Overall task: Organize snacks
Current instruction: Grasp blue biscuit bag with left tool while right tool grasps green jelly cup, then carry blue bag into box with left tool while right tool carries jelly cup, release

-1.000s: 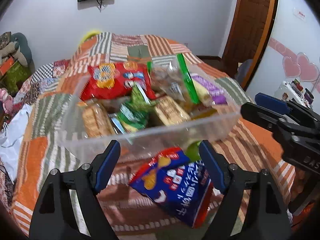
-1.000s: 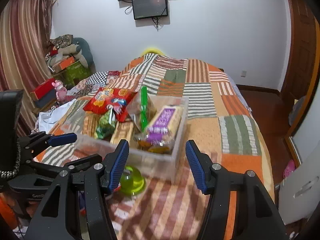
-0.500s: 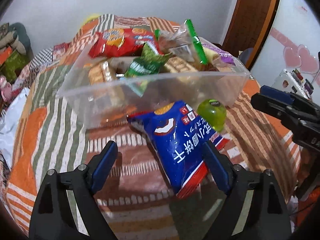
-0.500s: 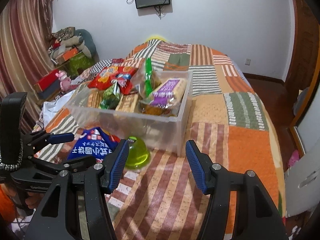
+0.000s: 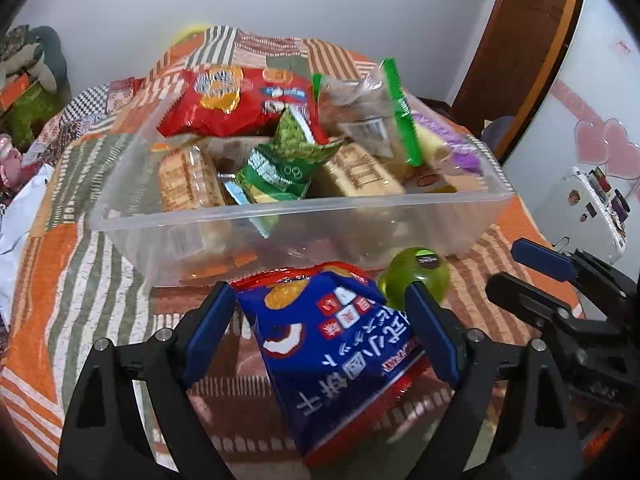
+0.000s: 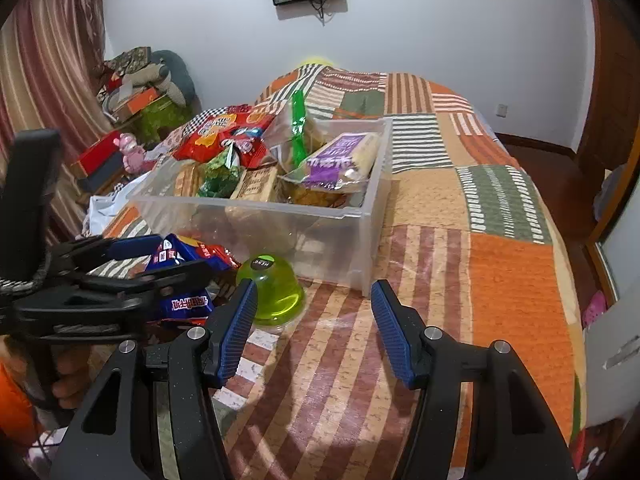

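Left gripper (image 5: 318, 330) stands wide over the blue snack bag (image 5: 340, 356), its jaws having just been opening; the bag lies between the blue pads (image 5: 208, 336), and whether either pad touches the foil cannot be told from the left wrist view. That bag rests on the patchwork bedspread (image 6: 512, 280), just in front of the clear plastic bin (image 5: 280, 236). Beside the bag sits a green jelly cup (image 6: 276, 292), upside down, near the bin's front wall. Right gripper (image 6: 312, 328) hovers over the striped cloth with a moderate gap and nothing between its jaws; its left pad is close to the cup in the right wrist view, though contact cannot be judged. Inside the bin lie a red snack bag (image 5: 240, 102) at the back, a green pea packet (image 5: 284, 160) in the middle, wrapped biscuits (image 5: 188, 180), a clear bag with a green strip (image 5: 376, 116) and a purple-labelled pack (image 6: 344, 156). A person's fingers (image 6: 68, 384) grip the left tool's handle at the lower left.
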A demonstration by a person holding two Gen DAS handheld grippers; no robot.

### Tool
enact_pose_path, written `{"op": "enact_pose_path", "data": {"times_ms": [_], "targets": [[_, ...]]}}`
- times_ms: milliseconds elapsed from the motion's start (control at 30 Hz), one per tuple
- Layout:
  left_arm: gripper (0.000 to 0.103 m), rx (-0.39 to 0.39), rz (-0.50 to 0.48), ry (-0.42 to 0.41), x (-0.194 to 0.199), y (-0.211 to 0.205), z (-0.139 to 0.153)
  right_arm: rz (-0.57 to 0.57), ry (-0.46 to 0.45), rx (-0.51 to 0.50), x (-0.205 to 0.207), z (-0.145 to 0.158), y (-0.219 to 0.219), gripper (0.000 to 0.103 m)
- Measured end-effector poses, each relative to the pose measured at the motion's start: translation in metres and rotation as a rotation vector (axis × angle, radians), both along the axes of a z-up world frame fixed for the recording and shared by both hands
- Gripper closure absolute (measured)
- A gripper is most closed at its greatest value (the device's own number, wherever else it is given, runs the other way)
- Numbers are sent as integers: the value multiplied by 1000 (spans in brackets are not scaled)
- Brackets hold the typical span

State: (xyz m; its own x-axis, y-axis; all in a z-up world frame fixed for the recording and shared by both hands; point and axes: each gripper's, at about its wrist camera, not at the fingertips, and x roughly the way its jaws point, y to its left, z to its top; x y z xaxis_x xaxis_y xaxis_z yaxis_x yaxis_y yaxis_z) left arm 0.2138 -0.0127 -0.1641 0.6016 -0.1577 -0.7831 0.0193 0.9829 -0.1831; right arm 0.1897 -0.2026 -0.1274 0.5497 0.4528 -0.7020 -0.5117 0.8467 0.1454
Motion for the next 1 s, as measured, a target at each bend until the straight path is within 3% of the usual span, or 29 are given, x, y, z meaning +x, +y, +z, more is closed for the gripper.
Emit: {"op": "enact_pose_path", "data": {"times_ms": [233, 400, 667, 733, 1000], "targets": [[16, -56, 9, 49, -10, 18, -16, 35, 21, -22, 4, -7, 14, 48], [35, -54, 16, 44, -20, 34, -16, 59, 41, -27, 10, -13, 28, 48], [44, -72, 15, 5, -24, 41, -19, 79, 105, -38, 19, -26, 43, 48], [46, -65, 15, -2, -26, 39, -18, 81, 121, -44, 21, -30, 47, 56], [48, -54, 18, -18, -35, 35, -10, 79, 94, -45, 16, -27, 48, 57]]}}
